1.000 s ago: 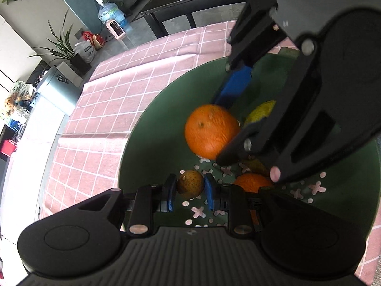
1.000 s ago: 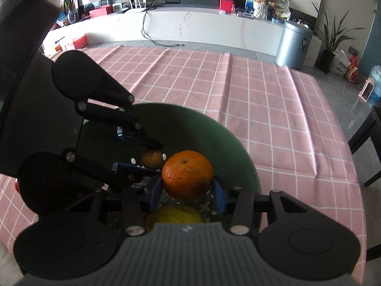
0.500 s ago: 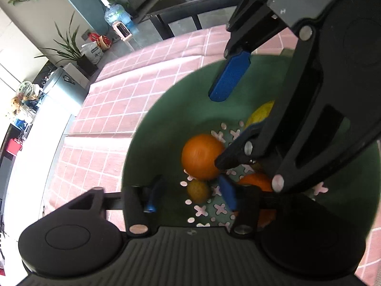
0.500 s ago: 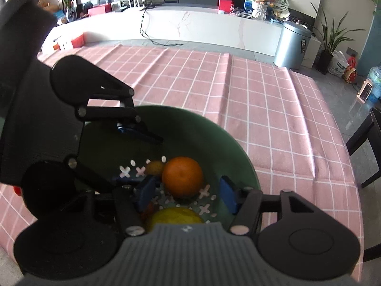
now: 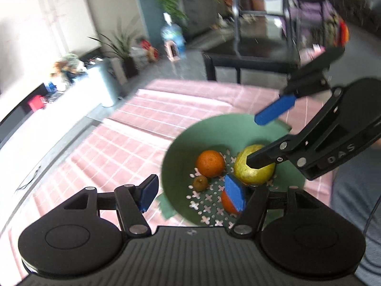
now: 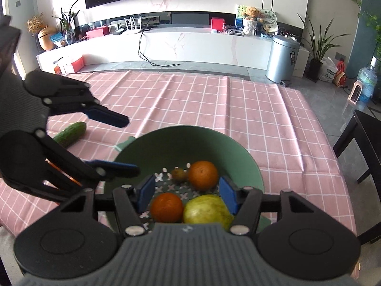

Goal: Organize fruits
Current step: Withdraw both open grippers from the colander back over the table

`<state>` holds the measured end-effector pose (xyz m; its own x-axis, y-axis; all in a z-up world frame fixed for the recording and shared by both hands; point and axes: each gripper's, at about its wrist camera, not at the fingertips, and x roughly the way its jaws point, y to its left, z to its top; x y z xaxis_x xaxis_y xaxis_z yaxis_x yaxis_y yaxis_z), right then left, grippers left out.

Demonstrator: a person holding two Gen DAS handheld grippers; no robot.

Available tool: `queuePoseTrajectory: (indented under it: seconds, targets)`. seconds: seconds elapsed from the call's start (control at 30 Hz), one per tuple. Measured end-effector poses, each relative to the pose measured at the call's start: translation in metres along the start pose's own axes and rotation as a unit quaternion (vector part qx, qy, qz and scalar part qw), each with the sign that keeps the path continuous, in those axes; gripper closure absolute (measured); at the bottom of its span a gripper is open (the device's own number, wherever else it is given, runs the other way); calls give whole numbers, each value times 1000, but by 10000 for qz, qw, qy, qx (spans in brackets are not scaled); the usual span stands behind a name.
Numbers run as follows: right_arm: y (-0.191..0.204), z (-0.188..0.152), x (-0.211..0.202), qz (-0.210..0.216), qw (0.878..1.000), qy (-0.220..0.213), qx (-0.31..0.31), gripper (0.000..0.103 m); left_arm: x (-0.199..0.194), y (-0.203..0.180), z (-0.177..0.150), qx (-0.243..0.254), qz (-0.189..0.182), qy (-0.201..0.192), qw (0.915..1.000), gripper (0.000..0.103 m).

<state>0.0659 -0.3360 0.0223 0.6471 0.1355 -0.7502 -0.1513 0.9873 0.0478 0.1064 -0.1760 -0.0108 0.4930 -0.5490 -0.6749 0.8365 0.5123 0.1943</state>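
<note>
A green perforated bowl [image 6: 181, 140] sits on the pink checked tablecloth. In it lie an orange [image 6: 203, 175], a second, redder orange [image 6: 167, 206], a yellow-green pear-like fruit [image 6: 207, 209] and a small brown fruit [image 6: 179, 174]. The bowl [image 5: 190, 143], orange [image 5: 210, 163], yellow fruit [image 5: 253, 170] and brown fruit [image 5: 200, 183] also show in the left wrist view. My left gripper [image 5: 191, 191] is open and empty above the bowl's near rim. My right gripper [image 6: 185, 191] is open and empty above the bowl.
A green cucumber [image 6: 70, 133] lies on the cloth left of the bowl. A dark chair [image 6: 362, 143] stands at the table's right edge. A dark table and chairs [image 5: 250, 57] stand beyond the cloth's far end.
Both grippers opened and let go of their fruit, the right one the orange, the left one the small brown fruit. Both have pulled up and back from the bowl.
</note>
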Motion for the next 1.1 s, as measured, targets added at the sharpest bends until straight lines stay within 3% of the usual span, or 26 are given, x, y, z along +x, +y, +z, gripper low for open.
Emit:
queuePoseTrajectory:
  seconds: [0.23,0.37,0.67,0.77,0.93,1.1]
  targets:
    - [41,1,-26,19,9994,-256,-221,46,-70,11,-36,-897,427,-316,9946,28]
    - [67,1,-35,114,9990,-321,-297,46,-99,14,-71,-1399,430,-262,9889,27]
    - [138,-12,-46,277,9976,-385,-511,46,-132,24,-124,-2204,594,-171,9735,27]
    - [156,-21,-45,284,9977,-360,-503,46,-137,28,-139,-2498,588,28,9665,20]
    - [177,-36,-32,300,9987,-190,-355,46,-143,20,-165,-2514,924,144,9634,20]
    - [189,-49,-13,294,9992,-48,-257,47,-143,28,-186,-2885,744,429,9536,21]
